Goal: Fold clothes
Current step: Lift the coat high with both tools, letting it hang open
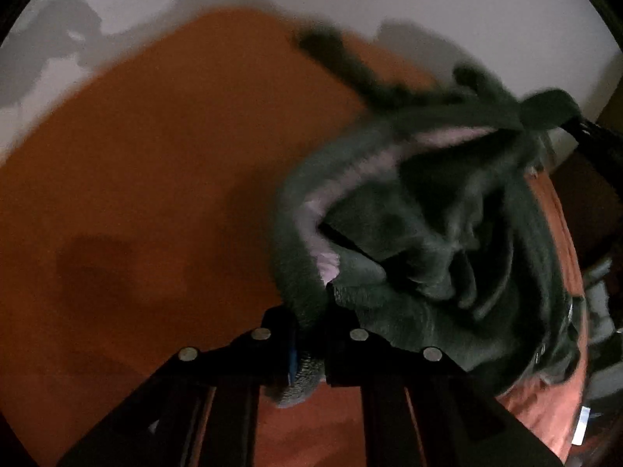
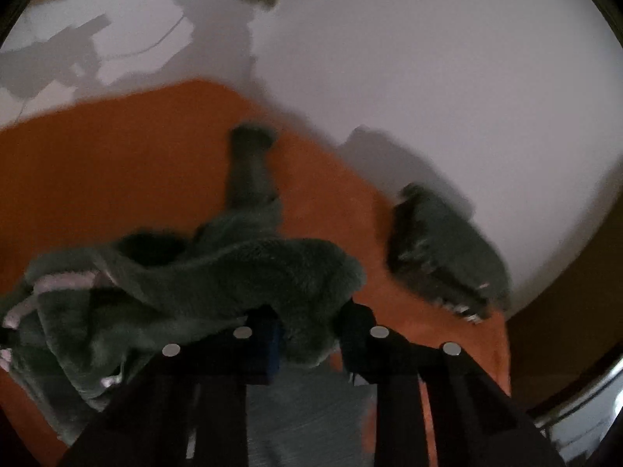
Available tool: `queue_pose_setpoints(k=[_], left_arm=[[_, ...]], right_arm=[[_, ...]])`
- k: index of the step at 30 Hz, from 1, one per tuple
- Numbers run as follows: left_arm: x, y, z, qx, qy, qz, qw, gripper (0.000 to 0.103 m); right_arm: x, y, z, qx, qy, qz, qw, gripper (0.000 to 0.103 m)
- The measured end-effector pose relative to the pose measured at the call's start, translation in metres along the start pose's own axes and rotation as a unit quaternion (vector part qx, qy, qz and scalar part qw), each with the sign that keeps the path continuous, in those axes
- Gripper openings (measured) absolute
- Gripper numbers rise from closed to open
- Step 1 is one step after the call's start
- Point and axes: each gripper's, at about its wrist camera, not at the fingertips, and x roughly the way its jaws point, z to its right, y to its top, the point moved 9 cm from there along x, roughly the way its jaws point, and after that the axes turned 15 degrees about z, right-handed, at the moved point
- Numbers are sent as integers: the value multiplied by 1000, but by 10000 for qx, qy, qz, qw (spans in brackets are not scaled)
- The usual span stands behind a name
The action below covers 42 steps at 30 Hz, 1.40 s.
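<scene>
A dark green fleece garment (image 1: pixel 428 233) with a pale pink lining hangs bunched over an orange cloth-covered surface (image 1: pixel 155 155). My left gripper (image 1: pixel 311 334) is shut on its edge and holds it up. My right gripper (image 2: pixel 307 334) is shut on another fuzzy part of the same garment (image 2: pixel 233 272), which droops to the left; a sleeve (image 2: pixel 249 171) trails away over the orange surface (image 2: pixel 97 155). The right gripper's black body also shows at the far right of the left wrist view (image 1: pixel 592 132).
A second dark green folded piece (image 2: pixel 444 241) lies at the orange surface's right edge. A white wall (image 2: pixel 428 78) stands behind, with shadows. A metal rim (image 2: pixel 584 401) shows at lower right.
</scene>
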Motion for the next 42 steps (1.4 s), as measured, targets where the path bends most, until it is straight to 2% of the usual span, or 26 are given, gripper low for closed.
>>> queue_pose_setpoints(k=[2, 3, 4, 5, 6, 8, 11, 16, 19, 22, 25, 29, 32, 35, 39, 42], left_arm=[[-10, 41, -11, 277, 200, 492, 9982, 10], [-9, 73, -41, 369, 280, 690, 9965, 10], [-17, 84, -33, 417, 348, 867, 9948, 10], [-37, 98, -52, 441, 392, 1026, 9930, 9], [-38, 111, -36, 434, 396, 1152, 9916, 9], [-60, 150, -30, 366, 281, 1472, 9880, 9], [-100, 210, -7, 253, 215, 2054, 9781, 9], [-185, 307, 3, 227, 158, 2922, 9560, 9], [-228, 357, 31, 257, 80, 3308, 9433, 9], [-308, 388, 34, 405, -53, 3724, 9272, 9], [-363, 406, 74, 439, -195, 4069, 9122, 9], [-404, 439, 83, 352, -277, 4482, 8928, 9], [-439, 446, 91, 296, -266, 4747, 8792, 9], [-448, 451, 86, 226, -276, 4889, 8716, 9], [-432, 459, 70, 169, -258, 5015, 8646, 9], [-431, 451, 66, 134, -222, 5099, 8599, 9]], right_arm=[[-22, 31, 45, 572, -433, 410, 9966, 18], [-30, 41, 61, 787, -580, 528, 9938, 18], [-41, 52, 79, 1001, -683, 634, 9906, 17], [-51, 64, 98, 1218, -780, 742, 9867, 17], [-62, 76, 116, 1434, -876, 849, 9821, 17], [-87, 98, 146, 1751, -1001, 1015, 9742, 17], [-134, 131, 183, 2068, -1194, 1365, 9614, 17], [-222, 181, 223, 2232, -1385, 1962, 9447, 17], [-264, 207, 249, 2435, -1407, 2164, 9349, 17], [-305, 232, 280, 2482, -1610, 2412, 9243, 17], [-338, 257, 308, 2434, -1774, 2647, 9161, 17], [-390, 291, 332, 2351, -1934, 3078, 9014, 17], [-419, 314, 340, 2184, -2050, 3365, 8928, 17], [-438, 333, 343, 1976, -2096, 3474, 8924, 17], [-454, 332, 346, 1983, -2011, 3421, 8962, 17], [-469, 331, 343, 1939, -2068, 3483, 8935, 17]])
